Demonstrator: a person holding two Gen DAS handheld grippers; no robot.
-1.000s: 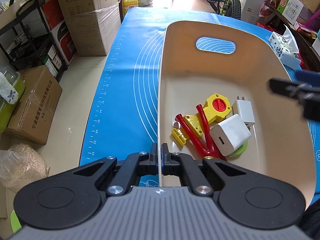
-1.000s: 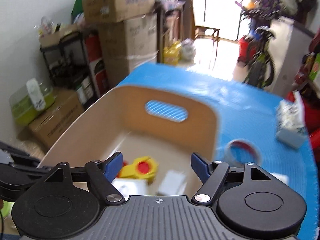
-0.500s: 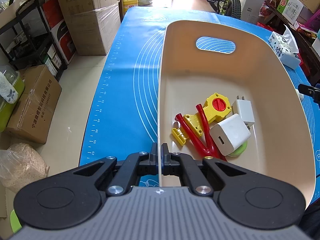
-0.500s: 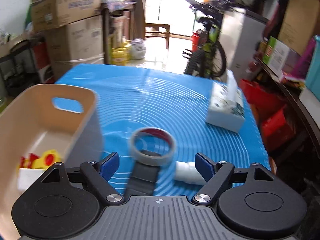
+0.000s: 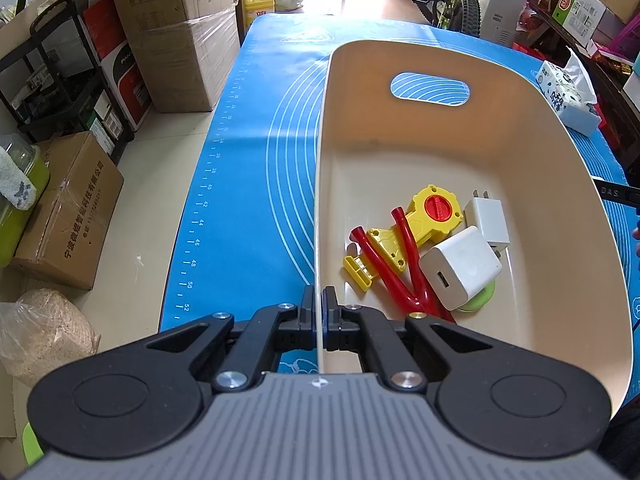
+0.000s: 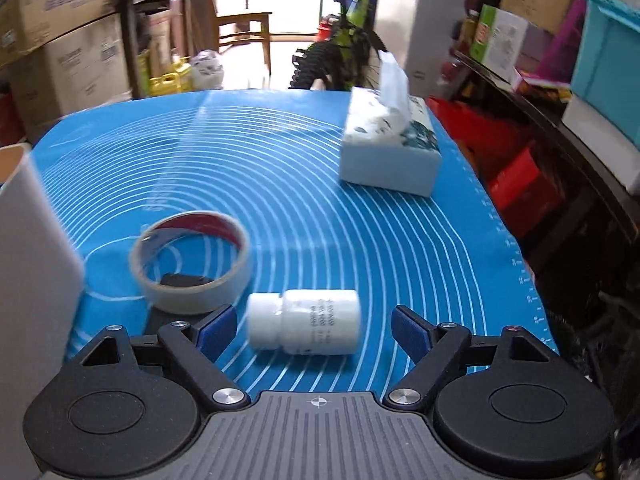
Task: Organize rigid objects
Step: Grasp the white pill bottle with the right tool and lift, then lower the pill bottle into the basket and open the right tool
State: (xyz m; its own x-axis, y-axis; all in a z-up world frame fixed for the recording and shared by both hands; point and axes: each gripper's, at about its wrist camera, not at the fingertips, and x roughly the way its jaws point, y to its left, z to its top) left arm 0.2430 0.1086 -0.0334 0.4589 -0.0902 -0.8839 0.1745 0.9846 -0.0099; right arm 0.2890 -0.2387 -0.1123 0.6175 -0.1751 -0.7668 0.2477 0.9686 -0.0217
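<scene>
My left gripper (image 5: 319, 305) is shut on the near rim of a cream plastic bin (image 5: 560, 152) that stands on the blue mat. Inside lie a yellow toy with a red knob (image 5: 434, 212), a red slingshot-shaped piece (image 5: 384, 260), two white chargers (image 5: 460, 266) and a green disc (image 5: 480, 294). My right gripper (image 6: 314, 330) is open and empty, low over the mat, with a white pill bottle (image 6: 304, 322) lying on its side between the fingers. A tape roll (image 6: 192, 256) lies just left of it, partly on a black flat item (image 6: 186, 281).
A tissue box (image 6: 390, 152) sits at the far right of the blue mat (image 6: 280, 184). The bin's outer wall (image 6: 28, 264) is at the left in the right wrist view. Cardboard boxes (image 5: 68, 208), shelves and a bicycle surround the table.
My right gripper swung right, away from the bin, and came down over the mat until the white bottle lies between its open fingers. The left gripper has stayed on the bin rim.
</scene>
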